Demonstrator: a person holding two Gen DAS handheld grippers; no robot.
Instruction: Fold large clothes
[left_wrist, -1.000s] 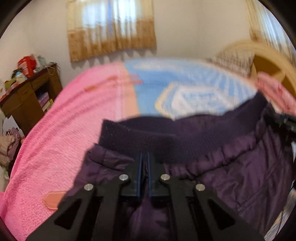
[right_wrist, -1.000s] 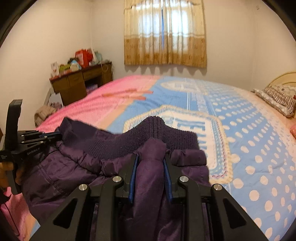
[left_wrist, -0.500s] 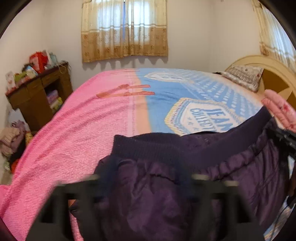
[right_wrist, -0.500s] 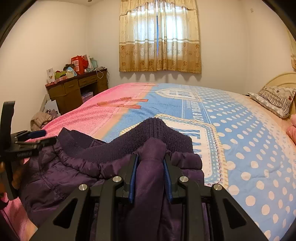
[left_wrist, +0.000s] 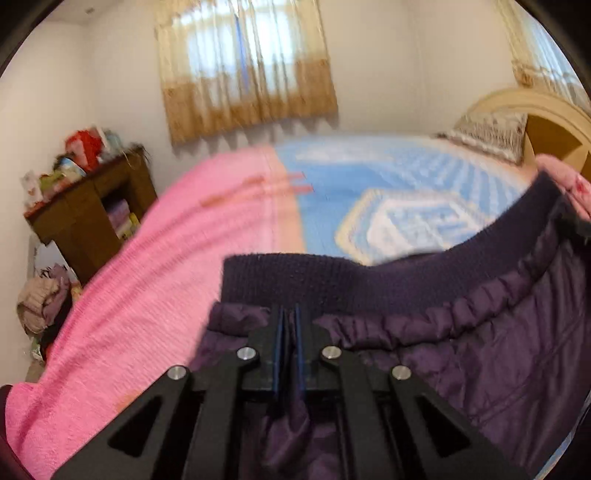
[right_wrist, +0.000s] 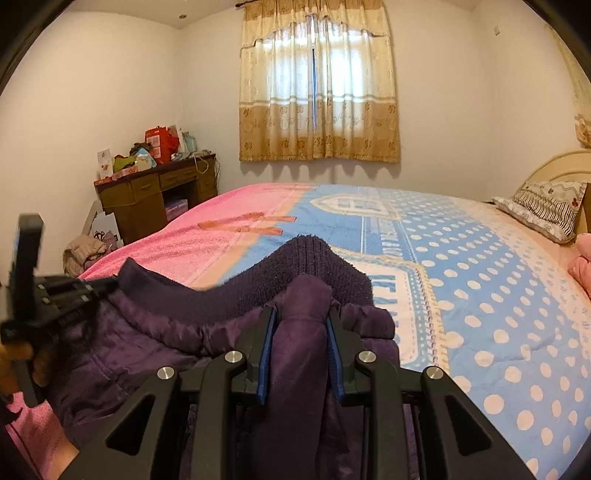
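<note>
Since the frame half a second ago, the left tool (left_wrist: 290, 325) has returned to sharp view with its jaws pressed almost together on a thin fold of the dark purple quilted jacket (left_wrist: 461, 354), just below the ribbed knit hem band (left_wrist: 332, 277); the background has gone blurred. Right tool (right_wrist: 299, 325) matches its earlier grip: jaws pinching a thick bunch of the same jacket (right_wrist: 147, 332), the knit band (right_wrist: 310, 258) peaking above them. The garment hangs stretched between both tools, above the near edge of the bed with the pink and blue terry bedspread (right_wrist: 480, 295). The right view shows the left tool (right_wrist: 92, 286) gripping the hem's far-left end. A striped pillow (right_wrist: 546, 206) lies by the headboard. A cluttered brown wooden desk (right_wrist: 155, 195) stands against the wall, and beige curtains (right_wrist: 317, 92) cover the window.
</note>
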